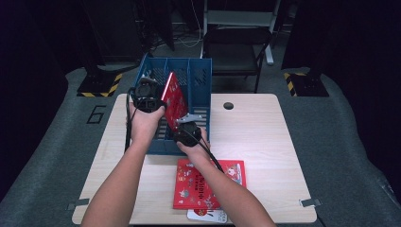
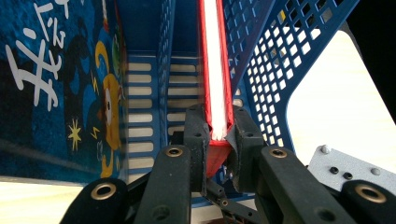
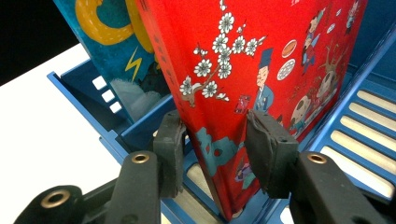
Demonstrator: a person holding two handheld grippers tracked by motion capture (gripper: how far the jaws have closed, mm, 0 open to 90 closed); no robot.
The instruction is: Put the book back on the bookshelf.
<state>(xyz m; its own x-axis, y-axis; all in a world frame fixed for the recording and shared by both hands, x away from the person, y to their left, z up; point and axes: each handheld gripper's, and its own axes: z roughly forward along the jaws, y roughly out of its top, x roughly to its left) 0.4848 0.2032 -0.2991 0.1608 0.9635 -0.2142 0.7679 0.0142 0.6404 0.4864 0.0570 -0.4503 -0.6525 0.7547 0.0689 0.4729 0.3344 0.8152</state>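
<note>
My worry is the red book tipping sideways or catching on the divider of the blue rack, since it stands tilted in the middle slot. My left hand-held gripper pinches its top edge from above. My right hand-held gripper sits low at the rack's front, jaws spread around the book's lower corner, not clearly pressing it

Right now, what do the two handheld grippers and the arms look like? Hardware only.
Both are black two-jaw units. The left gripper has thick matte black pads on link arms with brass-coloured pivot bushings; the right gripper has the same build. In the high view, a grey three-cornered plate tops the right one and black cables trail back along the forearms. Forearms are bare; no sleeves or gloves visible.
</note>
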